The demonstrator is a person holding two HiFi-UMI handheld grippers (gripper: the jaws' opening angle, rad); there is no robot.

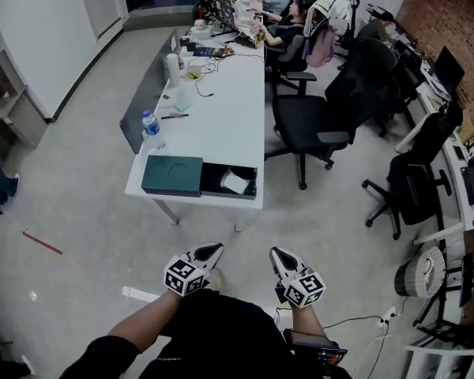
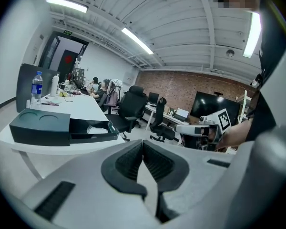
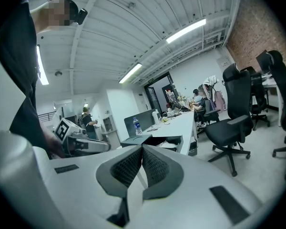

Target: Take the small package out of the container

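A dark green box-shaped container [image 1: 172, 175] lies at the near end of a long white table [image 1: 221, 109]. Its black drawer [image 1: 229, 181] is pulled out to the right, and a small white package [image 1: 235, 182] lies inside. Both grippers are held low, well short of the table. My left gripper [image 1: 209, 250] and my right gripper [image 1: 280, 255] are both shut with nothing between the pads. The left gripper view has the container [image 2: 40, 125] and the package [image 2: 96, 126] ahead to the left. In the right gripper view the container [image 3: 138, 140] is small and far off.
A water bottle [image 1: 150, 127] stands just behind the container. Cups, cables and papers lie further along the table, where seated people work. Black office chairs [image 1: 304, 121] stand to the table's right. A grey divider panel [image 1: 146, 93] runs along its left side.
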